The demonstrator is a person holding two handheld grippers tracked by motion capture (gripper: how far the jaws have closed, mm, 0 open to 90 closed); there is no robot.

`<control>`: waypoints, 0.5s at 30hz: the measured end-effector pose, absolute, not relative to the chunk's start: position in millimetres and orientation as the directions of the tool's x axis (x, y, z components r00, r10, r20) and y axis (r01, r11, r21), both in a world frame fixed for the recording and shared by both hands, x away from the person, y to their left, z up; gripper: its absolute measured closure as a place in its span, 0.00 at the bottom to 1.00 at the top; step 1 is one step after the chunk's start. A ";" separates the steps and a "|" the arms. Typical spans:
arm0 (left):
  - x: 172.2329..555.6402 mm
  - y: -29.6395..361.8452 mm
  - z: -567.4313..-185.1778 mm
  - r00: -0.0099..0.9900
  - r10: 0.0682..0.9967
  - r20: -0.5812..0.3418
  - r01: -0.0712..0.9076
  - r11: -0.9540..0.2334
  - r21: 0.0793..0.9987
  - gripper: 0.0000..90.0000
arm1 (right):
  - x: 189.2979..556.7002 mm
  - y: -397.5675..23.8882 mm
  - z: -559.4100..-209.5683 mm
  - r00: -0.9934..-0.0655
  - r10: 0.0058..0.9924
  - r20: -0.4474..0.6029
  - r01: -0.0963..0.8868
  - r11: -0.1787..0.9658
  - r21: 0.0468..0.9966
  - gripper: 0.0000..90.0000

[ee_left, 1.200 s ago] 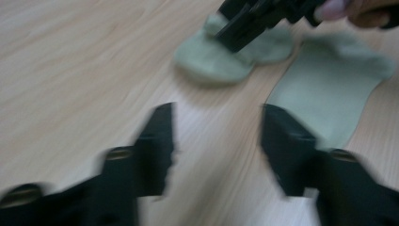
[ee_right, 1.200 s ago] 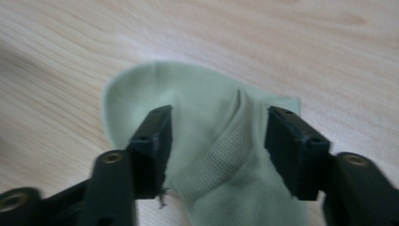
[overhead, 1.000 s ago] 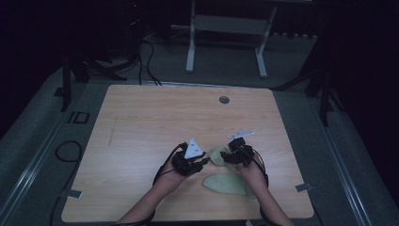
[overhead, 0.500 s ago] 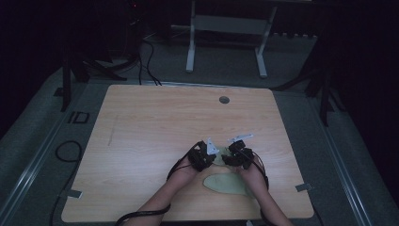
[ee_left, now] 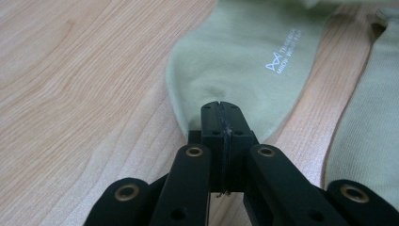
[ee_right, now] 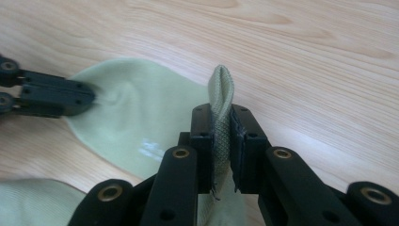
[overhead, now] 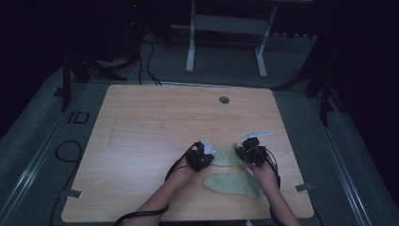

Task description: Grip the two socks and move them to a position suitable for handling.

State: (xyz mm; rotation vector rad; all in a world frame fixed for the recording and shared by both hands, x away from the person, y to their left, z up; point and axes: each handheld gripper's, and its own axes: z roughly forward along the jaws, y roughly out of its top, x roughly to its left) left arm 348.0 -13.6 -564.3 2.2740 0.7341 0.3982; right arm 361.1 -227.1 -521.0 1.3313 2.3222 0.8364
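Broadly, a pale wooden table with rounded corners (overhead: 150, 132) takes up the middle of the high view, with a small round grey grommet (overhead: 224, 100) set into its far edge. Two pale green fabric socks lie on the near right part of the tabletop. One pale green sock (overhead: 234, 184) lies flat, closer to the person, just in front of the right forearm. The other pale green sock with small white printed lettering (overhead: 227, 156) lies just beyond it, stretched between the two grippers, and a strip of bare wood shows between the two socks in the left gripper view.

The left gripper (overhead: 201, 157) sits at the lettered sock's left end. In the left gripper view its black jaws are pressed fully together at the rounded toe end (ee_left: 221, 70), pinching the edge of the fabric, which puckers slightly around the tips.

The right gripper (overhead: 251, 151) sits at the opposite end. In the right gripper view its jaws have just been closing and now clamp a ribbed fold of the sock's cuff (ee_right: 221, 94), which stands up in a loop above the pads. The left gripper's black jaw tips (ee_right: 56, 96) show farther off in that view, at the toe.
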 end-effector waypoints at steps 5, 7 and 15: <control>348.2 -13.7 -563.7 0.796 0.600 0.076 0.385 -0.600 0.701 0.99 | 365.2 -249.8 -518.2 -0.465 0.885 0.021 0.688 0.346 0.638 0.89; 348.3 -13.8 -563.5 0.798 0.597 0.081 0.382 -0.606 0.698 0.99 | 366.3 -257.8 -519.5 -0.450 0.893 0.022 0.695 0.335 0.636 0.89; 349.8 -14.1 -563.0 0.800 0.596 0.077 0.386 -0.608 0.694 0.99 | 370.1 -281.1 -522.7 -0.399 0.916 0.038 0.723 0.289 0.628 0.78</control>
